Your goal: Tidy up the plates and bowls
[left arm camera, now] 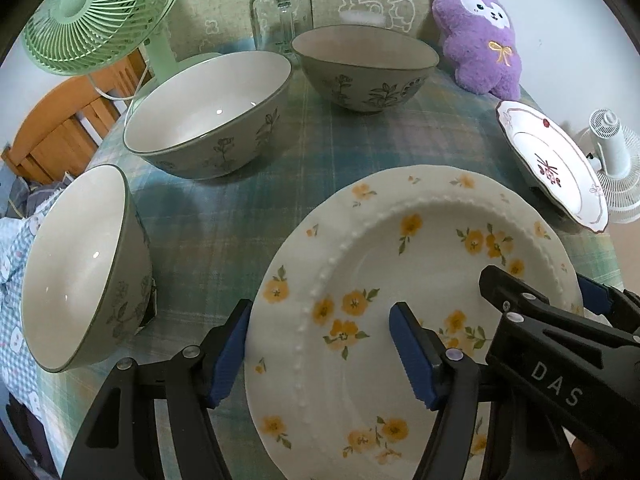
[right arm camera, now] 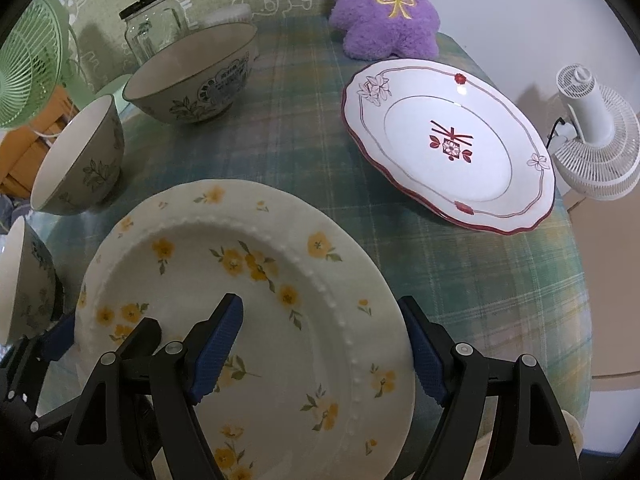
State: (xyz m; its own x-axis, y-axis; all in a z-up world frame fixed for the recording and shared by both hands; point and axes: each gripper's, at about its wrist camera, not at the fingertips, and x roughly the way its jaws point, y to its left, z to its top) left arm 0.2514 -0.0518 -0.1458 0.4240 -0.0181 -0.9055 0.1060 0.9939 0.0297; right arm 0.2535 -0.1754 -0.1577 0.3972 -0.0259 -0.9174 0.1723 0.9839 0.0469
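Plates unstacked, 3 bowls (left arm camera: 208,116) loose: both tools, left (left arm camera: 320,354) and right (right arm camera: 322,350), straddle the yellow-flowered plate's (left arm camera: 400,264) rims, spread wide, not clamped.

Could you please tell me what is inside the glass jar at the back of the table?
The glass jar looks empty through its clear walls; its black lid is on, and bowls hide its base.

Three grey-green bowls with leaf drawings: one (left arm camera: 86,268), a second (left arm camera: 208,114) and a third (left arm camera: 364,68). Two plates: a yellow-flowered plate (left arm camera: 400,280) and a red-trimmed plate (right arm camera: 448,148). One glass jar (left arm camera: 280,12), one purple plush toy (left arm camera: 476,36), two fans: a green fan (left arm camera: 96,12) and a white fan (right arm camera: 596,132).
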